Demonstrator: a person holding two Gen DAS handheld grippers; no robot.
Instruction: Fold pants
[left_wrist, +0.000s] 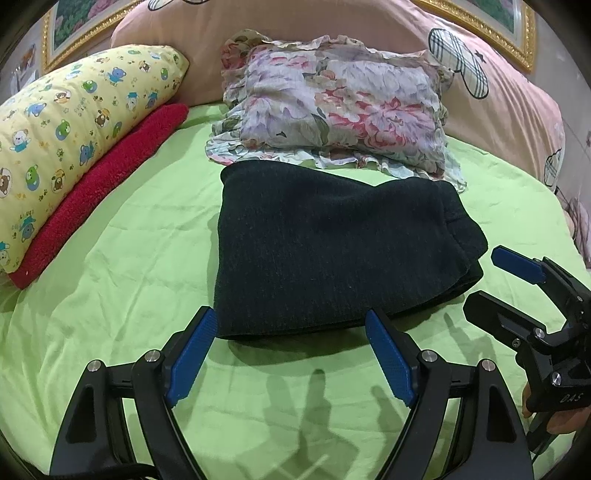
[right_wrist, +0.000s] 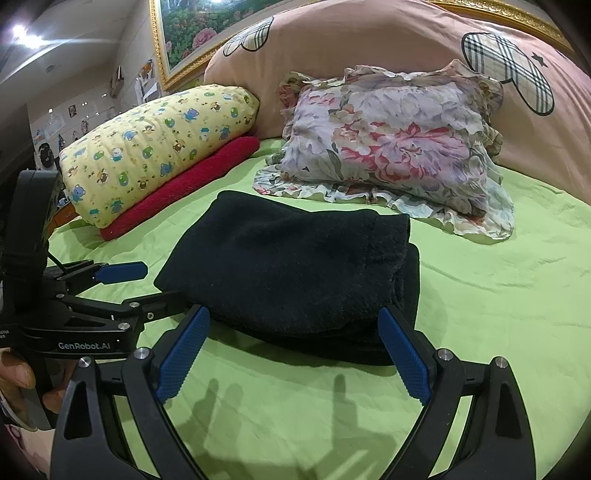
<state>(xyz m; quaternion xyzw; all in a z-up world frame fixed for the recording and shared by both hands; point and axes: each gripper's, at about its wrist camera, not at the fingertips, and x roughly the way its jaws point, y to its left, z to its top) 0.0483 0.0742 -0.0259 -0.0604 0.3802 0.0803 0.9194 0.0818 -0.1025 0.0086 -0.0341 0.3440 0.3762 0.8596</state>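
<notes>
Three pillows (left_wrist: 343, 107) on green sheet (left_wrist: 129, 258)

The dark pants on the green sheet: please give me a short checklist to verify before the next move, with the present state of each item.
1. Pants folded into a compact stack on the green sheet: ok.
2. Left gripper open, nothing between its pads: ok.
3. Right gripper open, nothing pinched; its pads stand by the near edge of the stack: ok.
4. Layers aligned: not ok; on the right side a lower layer sticks out under the top one.
5. Stack clear of the floral pillow: cannot tell; its far edge reaches the pillow's ruffle.
6. Red towel and yellow pillow away from the stack: ok.
</notes>
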